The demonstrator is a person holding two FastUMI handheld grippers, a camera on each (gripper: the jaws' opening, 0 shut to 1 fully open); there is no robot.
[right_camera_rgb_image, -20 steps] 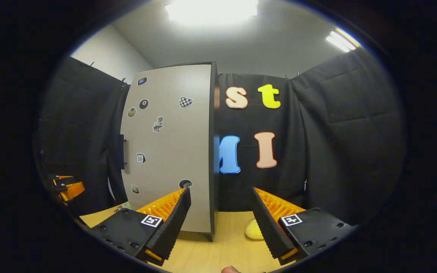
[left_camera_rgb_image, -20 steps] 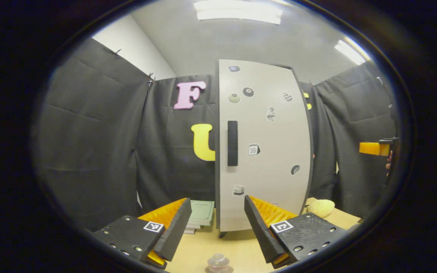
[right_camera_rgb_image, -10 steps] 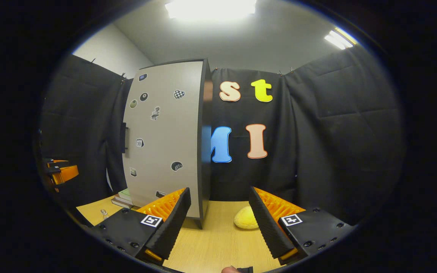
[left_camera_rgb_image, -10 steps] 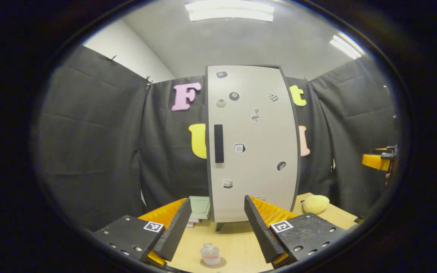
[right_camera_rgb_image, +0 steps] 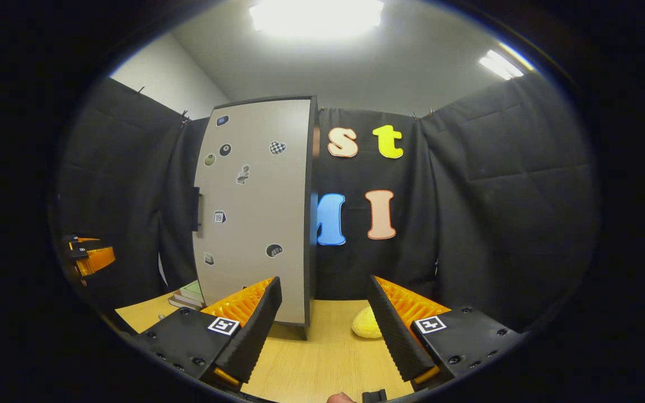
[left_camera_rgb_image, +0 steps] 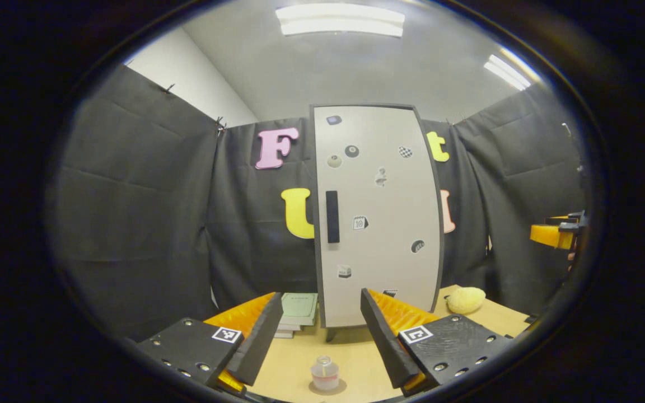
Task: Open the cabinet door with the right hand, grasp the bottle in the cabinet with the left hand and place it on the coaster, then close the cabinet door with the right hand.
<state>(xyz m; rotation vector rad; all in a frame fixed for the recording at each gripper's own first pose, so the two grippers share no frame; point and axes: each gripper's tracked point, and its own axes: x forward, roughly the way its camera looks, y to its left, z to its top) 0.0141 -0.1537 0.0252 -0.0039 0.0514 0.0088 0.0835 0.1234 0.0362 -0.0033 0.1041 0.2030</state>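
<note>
The cabinet (left_camera_rgb_image: 378,218) stands on the table (left_camera_rgb_image: 356,358) with its door (left_camera_rgb_image: 389,184) shut. The bottle (left_camera_rgb_image: 325,374) sits upright on the coaster (left_camera_rgb_image: 340,387), between the left gripper's (left_camera_rgb_image: 318,341) spread fingers. Books (left_camera_rgb_image: 295,313) lie beside the cabinet; the right gripper (left_camera_rgb_image: 557,234) hangs at the far edge.

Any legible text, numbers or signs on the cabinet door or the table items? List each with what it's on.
"10": calendar sticker on the cabinet door.
Other door stickers: too small to read.
Print on the green book: blurred.
Nothing readable on the bottle.
</note>
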